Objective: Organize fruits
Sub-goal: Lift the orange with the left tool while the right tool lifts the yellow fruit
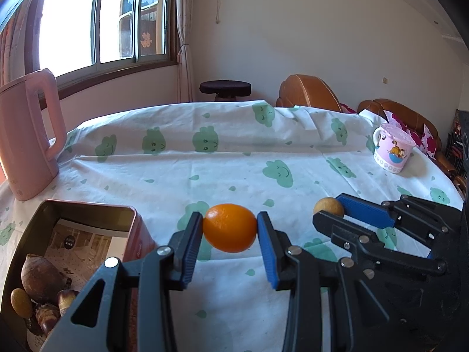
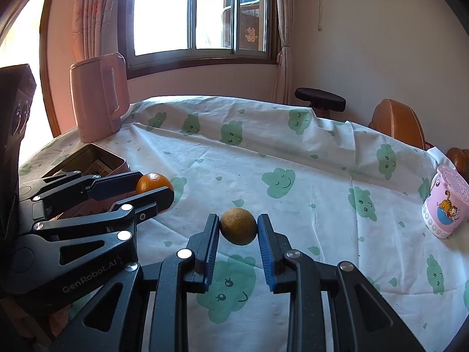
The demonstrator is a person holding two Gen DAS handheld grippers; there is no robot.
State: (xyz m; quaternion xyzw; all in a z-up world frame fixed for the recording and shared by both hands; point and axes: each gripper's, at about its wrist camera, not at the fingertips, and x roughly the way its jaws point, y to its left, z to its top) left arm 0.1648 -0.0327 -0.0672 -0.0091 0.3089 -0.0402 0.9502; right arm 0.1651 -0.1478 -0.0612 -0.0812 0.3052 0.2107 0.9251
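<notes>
My left gripper [image 1: 230,227] is shut on an orange [image 1: 229,228] and holds it just above the tablecloth, right of an open pink tin box [image 1: 88,208]. The box holds several brown fruits [image 1: 41,275] and a printed paper. My right gripper [image 2: 238,226] is shut on a small round tan fruit [image 2: 238,226]. That fruit also shows in the left wrist view [image 1: 328,206] between the right gripper's fingers [image 1: 366,208]. The right wrist view shows the left gripper [image 2: 155,189] with the orange [image 2: 152,183] beside the box [image 2: 96,158].
A tall pink kettle [image 1: 26,138] stands at the table's left rear. A pink cartoon mug [image 1: 392,149] with a lid stands at the right. The table has a white cloth with green clouds [image 1: 234,158]. A stool [image 1: 225,88] and brown chairs stand beyond it.
</notes>
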